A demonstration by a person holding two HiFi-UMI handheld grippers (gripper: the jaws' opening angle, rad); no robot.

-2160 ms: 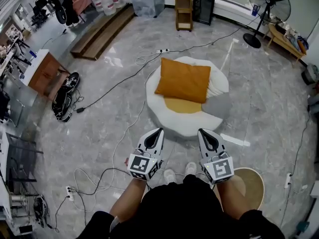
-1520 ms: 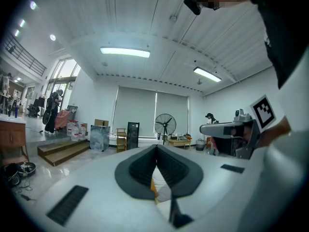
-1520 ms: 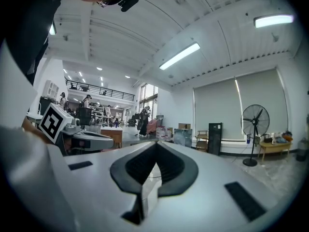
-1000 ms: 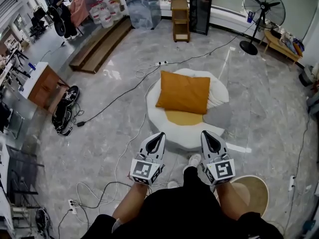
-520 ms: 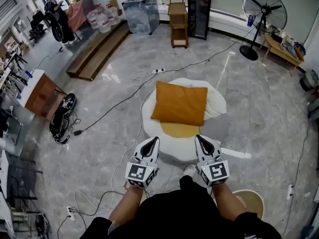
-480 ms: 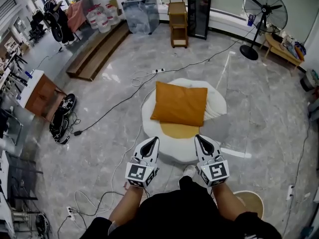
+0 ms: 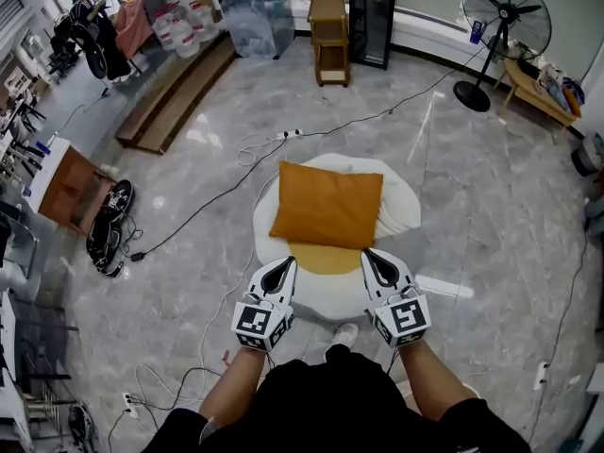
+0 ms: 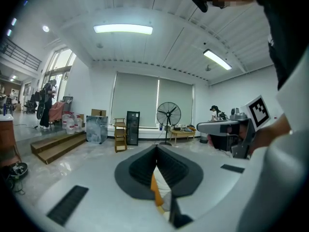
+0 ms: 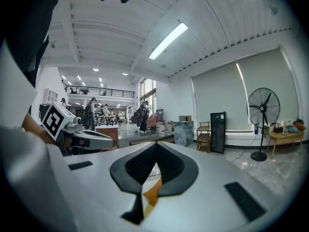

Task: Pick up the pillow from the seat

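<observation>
Head view, with both gripper views. The pillow is orange, roughly rectangular and plump, with softly rounded corners and a faintly rumpled top. It lies flat on the far half of the seat, a low, round, white cushion on the marble floor. Its left corners reach close to the seat's left rim. A yellow patch of the seat shows just beyond the pillow's near edge.

The left gripper and the right gripper are held side by side over the seat's near rim, short of the pillow and not touching it. In the left gripper view the left gripper's jaws are closed tip to tip with nothing between them. The right gripper's jaws are likewise pressed together and empty. A sliver of the orange pillow shows through the slit below each pair.

Containers stand along the far wall. A clear plastic bin has contents that cannot be made out. Large water jugs are grouped on a wooden step. The shelves of an open wooden trolley are too small to read. Beside the trolley stands a black cabinet.
</observation>
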